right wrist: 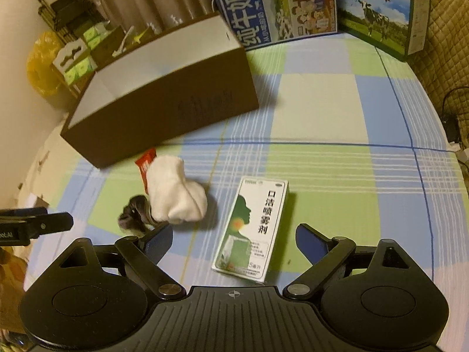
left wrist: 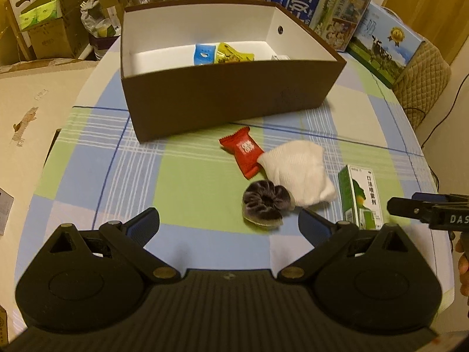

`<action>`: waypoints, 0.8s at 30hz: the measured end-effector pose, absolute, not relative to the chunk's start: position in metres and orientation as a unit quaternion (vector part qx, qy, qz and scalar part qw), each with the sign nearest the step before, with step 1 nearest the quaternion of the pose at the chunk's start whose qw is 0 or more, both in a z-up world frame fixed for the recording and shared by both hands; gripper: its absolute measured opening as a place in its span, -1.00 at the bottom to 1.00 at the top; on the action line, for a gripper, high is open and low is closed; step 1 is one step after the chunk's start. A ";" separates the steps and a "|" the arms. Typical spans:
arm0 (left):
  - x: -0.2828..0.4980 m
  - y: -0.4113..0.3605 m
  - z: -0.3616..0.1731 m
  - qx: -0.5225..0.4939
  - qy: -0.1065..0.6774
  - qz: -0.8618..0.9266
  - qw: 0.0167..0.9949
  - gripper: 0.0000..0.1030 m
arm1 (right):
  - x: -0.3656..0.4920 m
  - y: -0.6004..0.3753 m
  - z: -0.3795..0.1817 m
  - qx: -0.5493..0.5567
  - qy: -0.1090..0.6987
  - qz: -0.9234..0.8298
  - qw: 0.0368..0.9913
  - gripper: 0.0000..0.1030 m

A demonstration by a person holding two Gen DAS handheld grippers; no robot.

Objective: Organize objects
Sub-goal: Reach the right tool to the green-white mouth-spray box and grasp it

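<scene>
Left wrist view shows the loose things lying on the checked tablecloth [left wrist: 181, 176] in front of the brown box [left wrist: 222, 99]: a red candy wrapper [left wrist: 241, 152] nearest the box, a white sock [left wrist: 299, 173] touching its right end, a dark scrunchie [left wrist: 265, 205] just near of the sock, and a green-and-white spray carton [left wrist: 359, 196] to the right, standing upright in this view. Inside the box, against its near wall, lie a blue packet [left wrist: 202, 54] and a yellow packet [left wrist: 231, 53] side by side, with a small white item at the right that is too hidden to tell.

The left gripper [left wrist: 228, 228] hangs low over the cloth, fingers spread wide and empty, the scrunchie just beyond its right finger. The right gripper [right wrist: 233, 242] is likewise spread wide with nothing between its blue pads; in its own view the spray carton [right wrist: 252, 228] sits in the gap ahead of them, untouched.

Two milk cartons [right wrist: 275, 6] stand at the far edge of the table, right of the box.
</scene>
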State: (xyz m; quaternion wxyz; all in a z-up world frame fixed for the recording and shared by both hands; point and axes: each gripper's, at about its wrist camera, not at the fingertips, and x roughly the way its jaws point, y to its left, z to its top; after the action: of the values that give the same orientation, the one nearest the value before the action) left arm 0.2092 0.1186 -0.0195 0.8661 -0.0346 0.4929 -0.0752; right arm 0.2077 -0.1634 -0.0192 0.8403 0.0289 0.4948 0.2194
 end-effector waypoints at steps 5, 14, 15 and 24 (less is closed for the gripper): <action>0.207 0.113 -0.026 -0.026 0.499 -0.075 0.863 0.93 | 0.207 -0.158 -0.037 0.019 0.509 0.205 0.836 0.59; 0.209 0.110 -0.035 -0.025 0.506 -0.080 0.858 0.92 | 0.218 -0.151 -0.066 -0.006 0.524 0.178 0.833 0.44; 0.210 0.109 -0.036 -0.025 0.507 -0.080 0.858 0.91 | 0.218 -0.150 -0.068 -0.008 0.524 0.175 0.833 0.43; 0.216 0.100 -0.045 -0.017 0.510 -0.097 0.854 0.83 | 0.222 -0.149 -0.075 -0.012 0.517 0.192 0.834 0.09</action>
State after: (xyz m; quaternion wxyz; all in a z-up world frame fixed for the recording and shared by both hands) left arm 0.2160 0.1000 -0.0452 0.8544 -0.0171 0.5102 -0.0970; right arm 0.2222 -0.1489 -0.0747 0.8341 -0.0117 0.5170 0.1921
